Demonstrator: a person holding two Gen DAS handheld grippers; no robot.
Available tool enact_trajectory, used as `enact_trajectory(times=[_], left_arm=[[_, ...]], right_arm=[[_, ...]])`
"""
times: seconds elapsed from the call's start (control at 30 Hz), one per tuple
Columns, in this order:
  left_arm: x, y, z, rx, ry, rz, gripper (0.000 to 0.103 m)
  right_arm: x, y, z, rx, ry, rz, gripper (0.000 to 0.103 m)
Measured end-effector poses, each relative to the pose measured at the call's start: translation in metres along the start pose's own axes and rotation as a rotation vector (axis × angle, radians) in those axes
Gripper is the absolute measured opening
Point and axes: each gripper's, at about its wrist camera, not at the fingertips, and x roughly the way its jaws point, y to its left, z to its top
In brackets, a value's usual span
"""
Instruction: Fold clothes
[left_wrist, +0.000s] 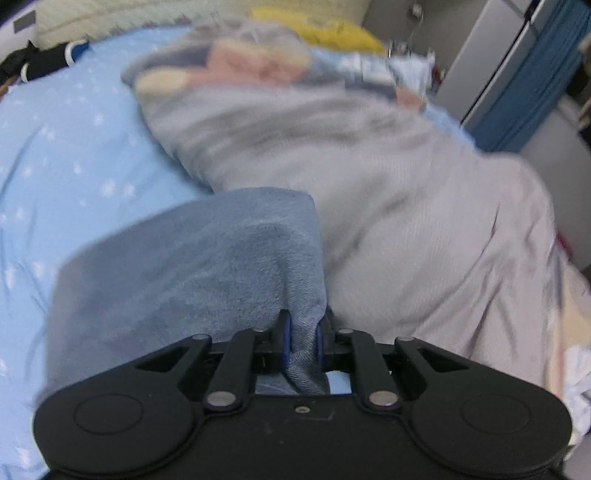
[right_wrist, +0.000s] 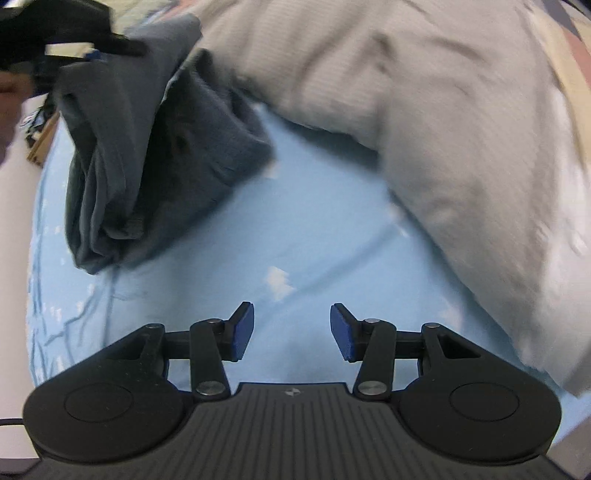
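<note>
Bedsheet (left_wrist: 55, 147); garment (left_wrist: 184, 266) within left gripper (left_wrist: 303, 343)

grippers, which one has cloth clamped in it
The left gripper: its blue pads pinch the blue-grey garment. The right gripper is open, with only the light-blue sheet showing between its fingers.

Fuzzy blue-grey fleece garment (left_wrist: 192, 266); smooth cotton sheet (right_wrist: 295, 236); matt plastic gripper (right_wrist: 291, 332).

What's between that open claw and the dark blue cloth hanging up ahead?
In the right wrist view, only bare light-blue bedsheet lies between the right gripper and the blue-grey garment.
</note>
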Motion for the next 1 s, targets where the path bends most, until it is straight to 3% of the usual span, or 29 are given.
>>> enact_trajectory(times=[0.13, 0.23, 0.3, 0.37, 0.43, 0.5, 0.73, 1.0], left_arm=[[0.040, -0.019, -0.017, 0.009, 0.034, 0.033, 0.014], [0.046, -0.018, -0.021, -0.009, 0.038, 0.043, 0.017], [0.042, -0.018, -0.021, -0.011, 0.048, 0.035, 0.027], [0.031, -0.019, -0.021, -0.006, 0.063, -0.001, 0.036], [0.018, -0.020, -0.021, 0.005, 0.076, -0.043, 0.038], [0.002, -0.019, -0.021, 0.018, 0.077, -0.040, 0.047], [-0.059, 0.007, -0.037, -0.023, 0.096, -0.061, 0.052], [-0.133, 0.056, -0.057, -0.051, 0.034, 0.056, 0.062]], right_arm=[[-0.004, -0.026, -0.014, 0.014, 0.023, -0.027, 0.049], [-0.006, -0.037, -0.017, 0.004, 0.039, -0.040, 0.049], [-0.010, -0.041, -0.015, -0.002, 0.039, -0.042, 0.049], [-0.014, -0.043, -0.010, -0.015, 0.034, -0.036, 0.049], [-0.018, -0.042, -0.004, -0.034, 0.024, -0.027, 0.049], [-0.020, -0.041, 0.004, -0.049, 0.012, -0.012, 0.049], [-0.041, -0.010, 0.027, -0.144, -0.059, 0.073, 0.049], [-0.069, 0.044, 0.052, -0.242, -0.141, 0.100, 0.050]])
